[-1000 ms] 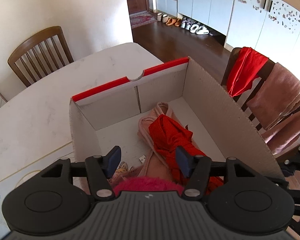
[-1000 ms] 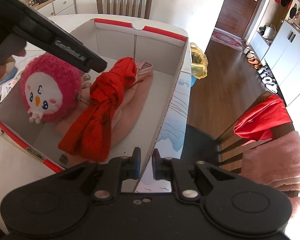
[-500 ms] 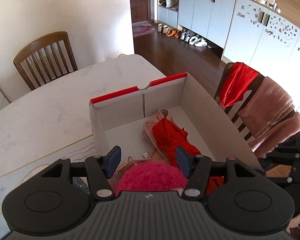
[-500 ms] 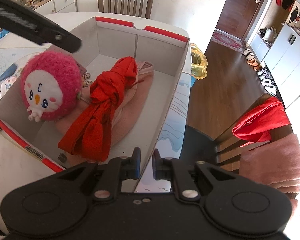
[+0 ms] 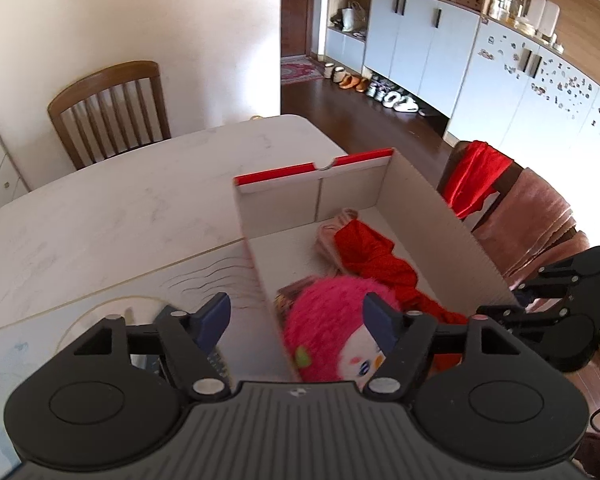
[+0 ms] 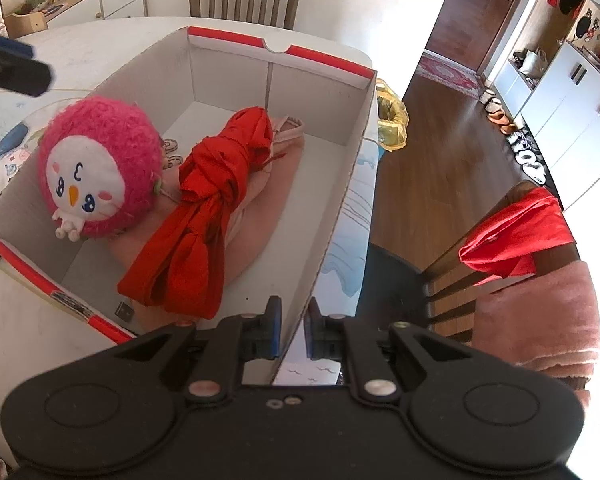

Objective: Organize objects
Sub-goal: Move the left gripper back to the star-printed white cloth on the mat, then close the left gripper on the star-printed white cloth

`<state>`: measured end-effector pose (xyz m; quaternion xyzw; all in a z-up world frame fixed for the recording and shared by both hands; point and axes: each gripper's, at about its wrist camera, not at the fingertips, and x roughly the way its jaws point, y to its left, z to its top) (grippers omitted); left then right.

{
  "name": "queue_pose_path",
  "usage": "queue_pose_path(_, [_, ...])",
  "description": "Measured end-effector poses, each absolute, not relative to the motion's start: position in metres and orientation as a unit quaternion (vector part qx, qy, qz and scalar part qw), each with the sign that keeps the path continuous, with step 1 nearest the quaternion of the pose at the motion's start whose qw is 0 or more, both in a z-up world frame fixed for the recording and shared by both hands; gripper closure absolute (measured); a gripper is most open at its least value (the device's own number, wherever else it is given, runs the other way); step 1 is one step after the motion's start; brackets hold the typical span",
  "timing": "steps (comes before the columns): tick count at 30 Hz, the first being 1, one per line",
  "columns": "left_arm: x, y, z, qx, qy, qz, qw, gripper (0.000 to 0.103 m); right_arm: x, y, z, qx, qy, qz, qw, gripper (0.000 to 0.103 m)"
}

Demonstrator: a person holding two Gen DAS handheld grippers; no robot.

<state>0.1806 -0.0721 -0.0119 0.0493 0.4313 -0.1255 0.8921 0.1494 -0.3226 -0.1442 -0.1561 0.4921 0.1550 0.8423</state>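
Lying below left tool (image 5: pixel 296 318): plush (image 5: pixel 332 320).

White bench (image 5: pixel 112 216); wood chair (image 5: pixel 108 108) and cream wall (image 5: pixel 140 12) beyond jaws. Dark wood floor (image 6: pixel 432 168), white cabinets (image 5: pixel 416 48) w/ shoes (image 5: pixel 384 94) to right, sunlit.

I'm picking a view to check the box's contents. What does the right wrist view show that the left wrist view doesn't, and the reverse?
Only the right wrist view shows the plush toy's whole face, the pink cloth spread under the knotted red cloth, and the right tongs shut on the box wall.

Only the left wrist view shows the left tongs opening, nothing between them, above the box's side wall.

Both show the cardboard box, toy, red cloth, table and the draped chair.
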Motion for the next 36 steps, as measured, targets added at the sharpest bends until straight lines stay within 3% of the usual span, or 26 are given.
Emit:
queue_pose_path(14, [0.155, 0.025, -0.024, -0.018, 0.442, -0.058, 0.895, 0.014, 0.150, -0.322, -0.143, -0.144, 0.504, 0.138, 0.841, 0.093])
queue_pose_path(18, [0.151, 0.042, -0.040, -0.023, 0.448, -0.032, 0.893, 0.003, 0.152, -0.320, -0.142, -0.144, 0.507, 0.135, 0.839, 0.093])
queue_pose_path(36, [0.160, 0.066, -0.138, -0.044, 0.497, -0.001, 0.867, 0.002, 0.156, -0.316, -0.147, -0.146, 0.516, 0.124, 0.835, 0.092])
